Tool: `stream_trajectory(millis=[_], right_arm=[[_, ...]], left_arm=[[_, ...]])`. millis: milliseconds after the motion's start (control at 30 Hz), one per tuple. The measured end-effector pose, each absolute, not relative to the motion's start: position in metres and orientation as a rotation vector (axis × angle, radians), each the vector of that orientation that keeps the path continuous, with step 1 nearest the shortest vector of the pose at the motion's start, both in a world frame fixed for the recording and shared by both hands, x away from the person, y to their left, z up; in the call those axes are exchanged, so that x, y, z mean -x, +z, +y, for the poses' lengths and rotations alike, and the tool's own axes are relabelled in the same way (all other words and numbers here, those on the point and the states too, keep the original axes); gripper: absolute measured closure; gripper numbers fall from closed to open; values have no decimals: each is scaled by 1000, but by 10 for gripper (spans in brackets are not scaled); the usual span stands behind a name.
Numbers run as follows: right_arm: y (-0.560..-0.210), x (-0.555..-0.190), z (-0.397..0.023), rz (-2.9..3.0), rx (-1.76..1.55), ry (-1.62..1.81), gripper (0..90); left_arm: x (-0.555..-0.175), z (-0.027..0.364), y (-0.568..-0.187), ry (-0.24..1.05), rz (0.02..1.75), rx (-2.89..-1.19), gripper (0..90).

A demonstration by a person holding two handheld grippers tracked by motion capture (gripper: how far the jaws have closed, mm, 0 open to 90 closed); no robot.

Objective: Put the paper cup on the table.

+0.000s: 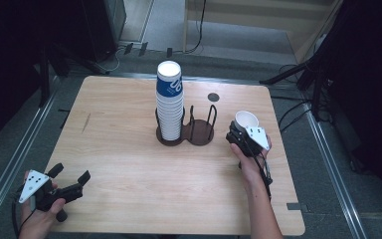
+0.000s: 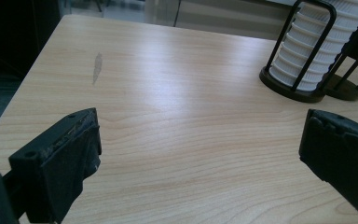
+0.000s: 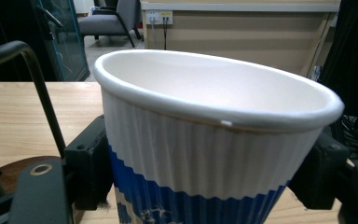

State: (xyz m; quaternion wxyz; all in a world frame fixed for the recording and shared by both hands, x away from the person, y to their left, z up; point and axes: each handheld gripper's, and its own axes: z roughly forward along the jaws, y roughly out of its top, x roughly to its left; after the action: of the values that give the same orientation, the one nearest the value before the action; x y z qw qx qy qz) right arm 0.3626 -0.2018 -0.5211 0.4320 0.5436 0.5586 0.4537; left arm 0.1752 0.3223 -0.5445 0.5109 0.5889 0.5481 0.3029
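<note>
A tall stack of white ribbed paper cups (image 1: 169, 102), the top one with a blue band, stands in the left slot of a black wire cup holder (image 1: 201, 133) at mid-table. In the left gripper view the stack (image 2: 307, 51) and the holder (image 2: 289, 88) sit at the far right. My right gripper (image 1: 239, 130) hovers just right of the holder, shut on a single paper cup (image 1: 246, 119). Up close, that cup (image 3: 205, 140) is upright, white above and blue below, squeezed oval between the jaws of the right gripper (image 3: 205, 177). My left gripper (image 1: 71, 173) rests open near the table's front left corner, and its jaws (image 2: 200, 154) hold nothing.
The holder's right slot (image 1: 205, 130) has no cups in it. A grey smudge (image 1: 86, 122) marks the wood at the left, and a dark round spot (image 1: 213, 97) lies behind the holder. Stand legs and cables lie on the floor around the table (image 1: 129, 164).
</note>
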Motion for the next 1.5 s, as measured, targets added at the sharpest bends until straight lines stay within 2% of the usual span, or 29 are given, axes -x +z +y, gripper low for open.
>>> stream_trajectory(millis=[1500], right_arm=[[-543, -365, -208, 1497, -1379, 1040, 198]], left_arm=[[-175, 320, -545, 751, 1287, -1449, 0]])
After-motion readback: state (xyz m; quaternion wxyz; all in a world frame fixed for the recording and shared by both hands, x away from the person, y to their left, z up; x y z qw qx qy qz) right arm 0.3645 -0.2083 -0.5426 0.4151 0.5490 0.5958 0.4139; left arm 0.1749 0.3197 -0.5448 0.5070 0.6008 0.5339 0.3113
